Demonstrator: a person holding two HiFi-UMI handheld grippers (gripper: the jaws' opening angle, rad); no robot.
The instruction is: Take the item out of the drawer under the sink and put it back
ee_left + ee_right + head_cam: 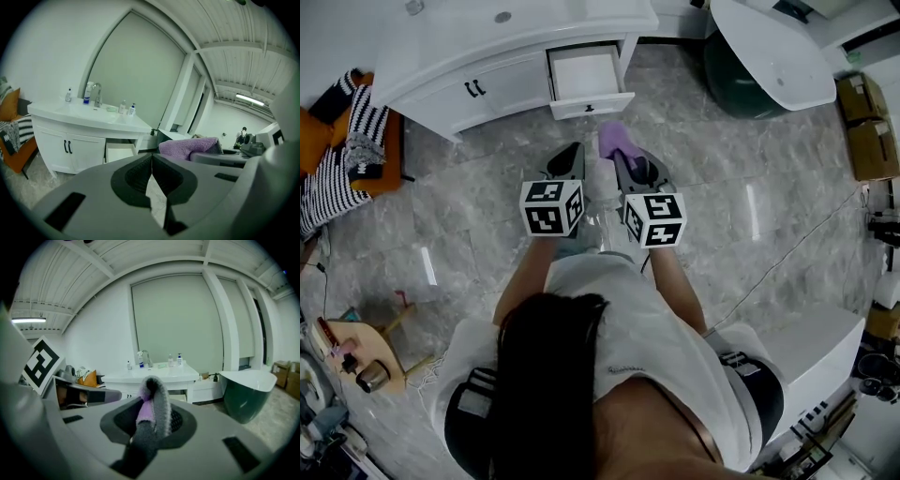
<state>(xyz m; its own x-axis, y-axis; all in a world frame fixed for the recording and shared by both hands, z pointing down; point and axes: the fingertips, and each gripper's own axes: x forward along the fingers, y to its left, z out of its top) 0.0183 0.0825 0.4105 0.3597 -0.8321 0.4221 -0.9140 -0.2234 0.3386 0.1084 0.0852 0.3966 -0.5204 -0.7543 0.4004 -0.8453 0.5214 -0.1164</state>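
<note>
My right gripper point(619, 156) pinches the purple cloth point(614, 138) between its fingers, lifted clear of the floor and facing the open drawer point(590, 105), ready for return. My left gripper point(573, 153) is empty, fingers pressed together, parked alongside. The drawer appears empty, though its interior shows poorly

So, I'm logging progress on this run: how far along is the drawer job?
Done: the drawer of the vanity stands open and looks empty, so the item is out. In hand: the purple cloth is clamped in the jaws of the right gripper, held clear of the vanity; the left gripper is shut on nothing. Left: lay the cloth back in the drawer.
</note>
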